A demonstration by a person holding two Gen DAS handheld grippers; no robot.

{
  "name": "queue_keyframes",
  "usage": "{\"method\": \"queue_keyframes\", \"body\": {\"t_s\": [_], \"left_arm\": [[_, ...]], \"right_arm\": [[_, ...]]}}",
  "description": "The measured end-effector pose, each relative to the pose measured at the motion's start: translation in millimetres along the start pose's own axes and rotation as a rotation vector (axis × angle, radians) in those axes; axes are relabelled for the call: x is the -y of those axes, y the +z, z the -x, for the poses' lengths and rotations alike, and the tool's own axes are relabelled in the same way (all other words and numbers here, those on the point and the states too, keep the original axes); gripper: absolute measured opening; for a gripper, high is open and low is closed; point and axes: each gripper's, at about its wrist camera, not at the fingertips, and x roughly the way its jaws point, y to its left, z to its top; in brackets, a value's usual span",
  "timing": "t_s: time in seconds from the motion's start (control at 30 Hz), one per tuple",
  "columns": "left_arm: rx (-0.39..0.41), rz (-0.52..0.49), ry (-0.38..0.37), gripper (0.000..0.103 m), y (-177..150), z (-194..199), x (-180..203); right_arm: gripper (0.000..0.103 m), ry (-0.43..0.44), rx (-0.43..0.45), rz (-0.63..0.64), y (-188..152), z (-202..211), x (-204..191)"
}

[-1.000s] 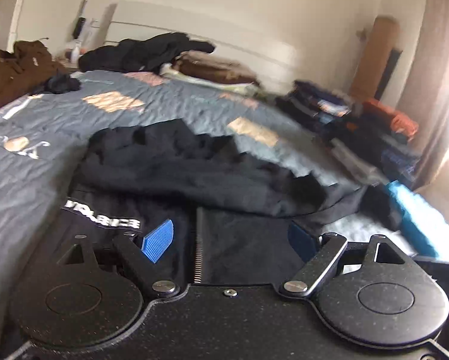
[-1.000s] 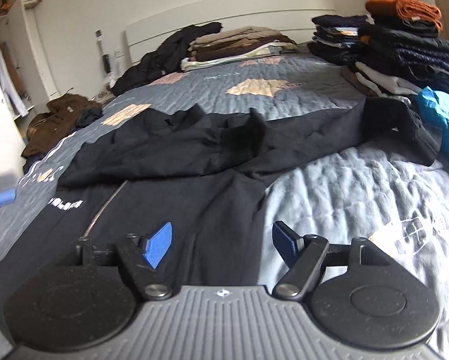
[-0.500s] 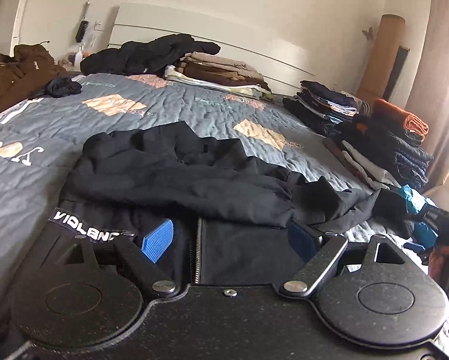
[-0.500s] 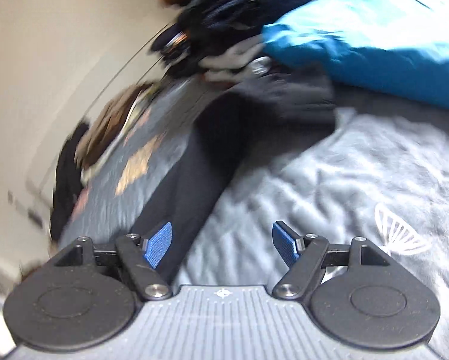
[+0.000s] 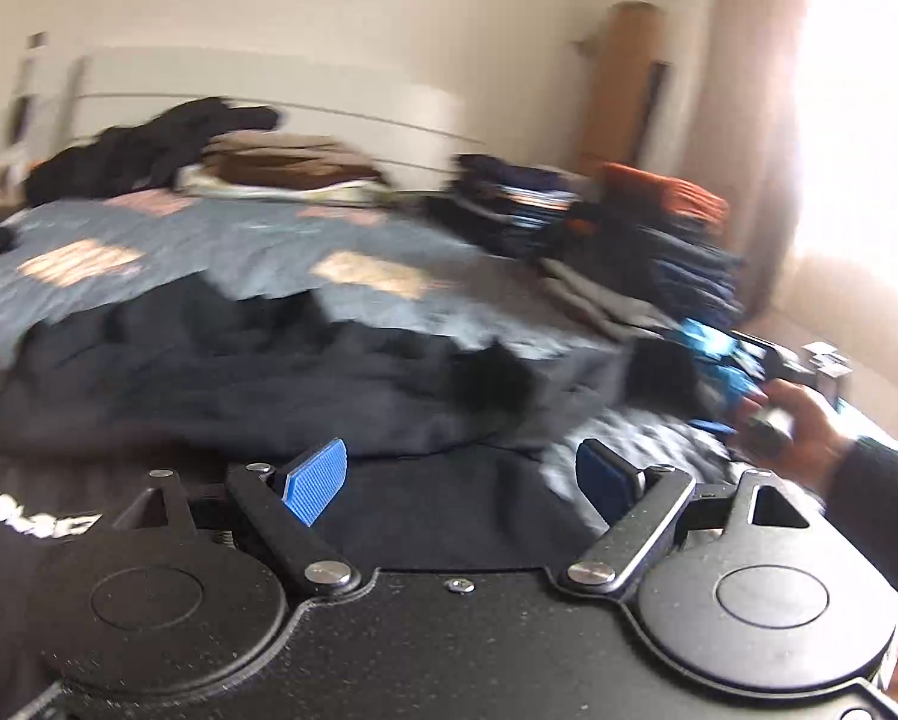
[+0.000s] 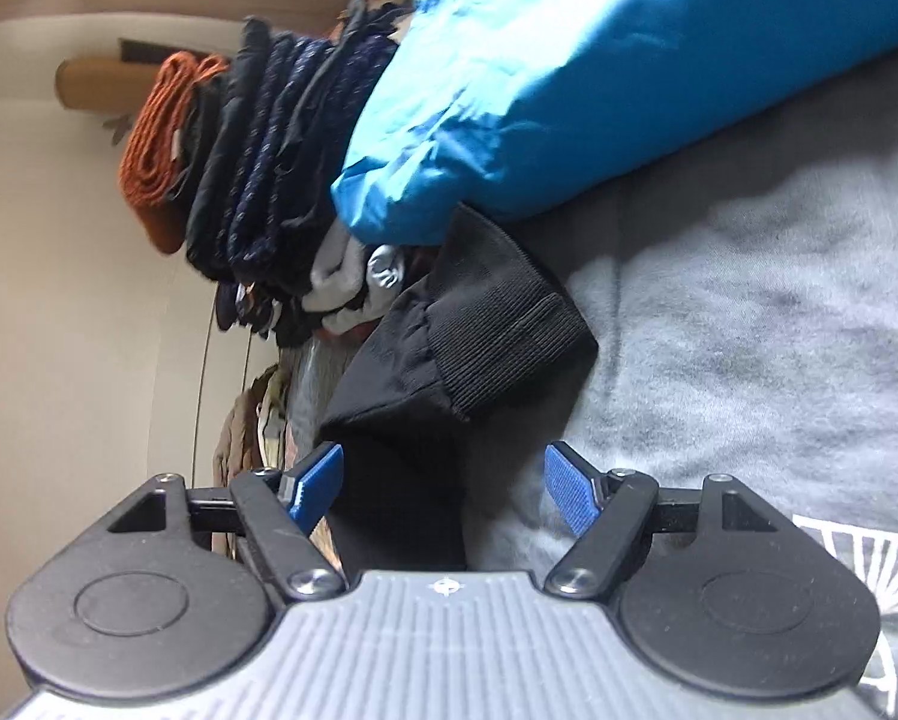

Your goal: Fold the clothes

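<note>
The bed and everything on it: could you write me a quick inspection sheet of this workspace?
Surface: bed with grey-blue quilt, rumpled.
Job's things: black jacket spread out unfolded; its ribbed cuff lies by a bright blue garment.
Clutter: folded stacks with an orange knit at the end; dark and tan clothes piled at the headboard.
Grippers: left gripper open over the jacket; right gripper open, turned sideways, sleeve between its fingers, not pinched.
Cables: nothing seen.
Surroundings: cream wall, bright curtained window.
</note>
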Motion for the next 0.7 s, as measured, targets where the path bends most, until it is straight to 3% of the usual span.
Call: {"method": "queue_keyframes", "body": {"t_s": [0.17, 0.3, 0.53, 0.6, 0.63, 0.7], "left_arm": [[0.002, -0.032, -0.094, 0.083, -6.2, -2.0, 20.6], [-0.001, -0.041, -0.166, 0.083, -7.6, -2.6, 30.9], [-0.01, -0.03, -0.168, 0.083, -9.5, -7.8, 31.2], [-0.009, -0.02, -0.162, 0.083, -8.7, -8.1, 28.7], [-0.008, -0.015, -0.159, 0.083, -8.3, -8.3, 27.5], [-0.007, -0.007, -0.153, 0.083, -7.6, -8.6, 25.5]], "right_arm": [[0.076, -0.009, 0.08, -0.146, 5.1, -10.6, 10.6], [0.085, -0.012, 0.136, -0.231, 8.9, -20.5, 13.5], [0.087, -0.051, 0.179, -0.279, 16.7, -34.0, 11.4], [0.078, -0.088, 0.177, -0.255, 16.8, -35.5, 7.7], [0.061, -0.106, 0.176, -0.242, 16.8, -36.3, 6.0], [0.042, -0.127, 0.176, -0.205, 17.1, -36.3, 3.8]]}}
